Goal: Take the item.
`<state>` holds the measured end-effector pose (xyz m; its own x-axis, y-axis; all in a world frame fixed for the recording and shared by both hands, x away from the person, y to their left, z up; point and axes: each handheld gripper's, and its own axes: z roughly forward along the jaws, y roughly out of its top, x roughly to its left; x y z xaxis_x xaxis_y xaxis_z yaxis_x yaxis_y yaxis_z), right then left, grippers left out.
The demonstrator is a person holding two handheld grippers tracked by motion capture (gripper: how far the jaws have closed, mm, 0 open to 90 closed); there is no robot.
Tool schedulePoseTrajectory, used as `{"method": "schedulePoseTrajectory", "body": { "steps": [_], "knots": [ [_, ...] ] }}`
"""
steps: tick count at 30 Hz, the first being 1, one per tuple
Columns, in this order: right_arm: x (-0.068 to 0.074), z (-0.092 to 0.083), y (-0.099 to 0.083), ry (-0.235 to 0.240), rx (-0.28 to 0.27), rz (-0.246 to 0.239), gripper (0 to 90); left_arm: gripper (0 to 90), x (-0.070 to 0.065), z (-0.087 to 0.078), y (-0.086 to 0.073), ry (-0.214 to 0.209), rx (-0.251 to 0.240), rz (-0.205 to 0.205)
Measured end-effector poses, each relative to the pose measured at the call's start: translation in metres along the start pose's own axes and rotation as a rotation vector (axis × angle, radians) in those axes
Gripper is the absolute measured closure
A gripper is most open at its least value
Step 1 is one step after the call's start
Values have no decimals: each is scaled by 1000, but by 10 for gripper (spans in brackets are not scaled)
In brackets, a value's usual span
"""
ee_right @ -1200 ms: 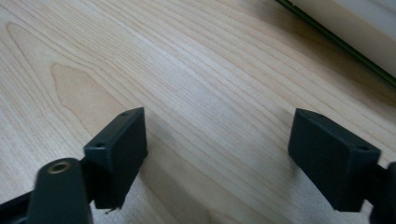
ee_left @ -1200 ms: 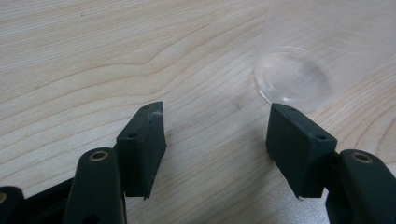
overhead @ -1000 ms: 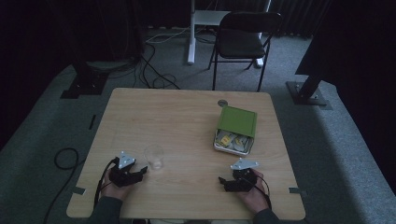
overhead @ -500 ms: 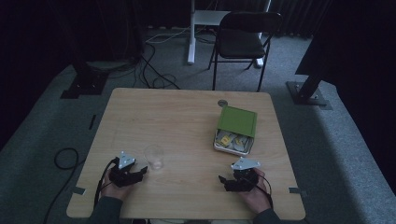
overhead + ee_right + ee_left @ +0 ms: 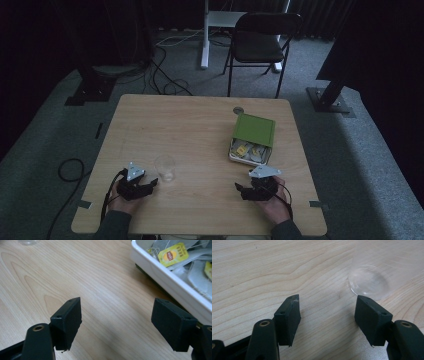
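Observation:
A clear plastic cup (image 5: pixel 165 168) stands upright near the table's front left; its round base (image 5: pixel 369 281) sits just ahead of and to the right of my left gripper (image 5: pixel 328 308), which is open and empty. That left gripper (image 5: pixel 149 185) rests on the table beside the cup. My right gripper (image 5: pixel 241 190) lies open and empty near the front right (image 5: pixel 117 315). A white tin (image 5: pixel 235 156) with a raised green lid (image 5: pixel 255 129) holds several tea bags (image 5: pixel 175 255), and its white wall (image 5: pixel 160 272) is to the upper right of the right jaws.
The wooden table (image 5: pixel 185 125) has a small round grey thing (image 5: pixel 238 110) near its far edge behind the tin. A black folding chair (image 5: pixel 260 42) and a white stand (image 5: pixel 205 35) are beyond the table. Cables (image 5: pixel 67 175) lie on the grey carpet at left.

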<state>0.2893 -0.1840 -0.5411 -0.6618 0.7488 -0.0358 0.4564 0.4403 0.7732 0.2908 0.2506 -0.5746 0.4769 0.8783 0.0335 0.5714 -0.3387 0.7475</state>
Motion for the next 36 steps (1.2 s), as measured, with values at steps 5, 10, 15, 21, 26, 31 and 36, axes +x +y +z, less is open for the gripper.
{"method": "schedulePoseTrajectory", "body": {
  "steps": [5, 10, 15, 21, 26, 31, 36],
  "knots": [
    [-4, -2, 3, -2, -12, 2, 260, 384, 0, 0, 0, -1, 0, -1],
    [-9, -5, 7, 5, -28, -1, 314, 383, 0, 0, 0, 0, 0, 0],
    [-14, -7, 14, -5, -41, -7, 353, 383, 0, 0, 0, 0, 0, 0],
    [-21, -8, 20, -19, -46, -12, 430, 383, 0, 0, 0, 0, 0, 0],
    [-26, -8, 23, -37, -53, -8, 479, 383, 0, 0, 0, 0, 0, -1],
    [-30, -6, 25, -54, -58, -5, 542, 383, 0, 0, 0, -1, 0, -1],
    [-35, -2, 27, -66, -51, -9, 563, 383, 0, 0, 0, -1, 0, -1]
  ]
}}
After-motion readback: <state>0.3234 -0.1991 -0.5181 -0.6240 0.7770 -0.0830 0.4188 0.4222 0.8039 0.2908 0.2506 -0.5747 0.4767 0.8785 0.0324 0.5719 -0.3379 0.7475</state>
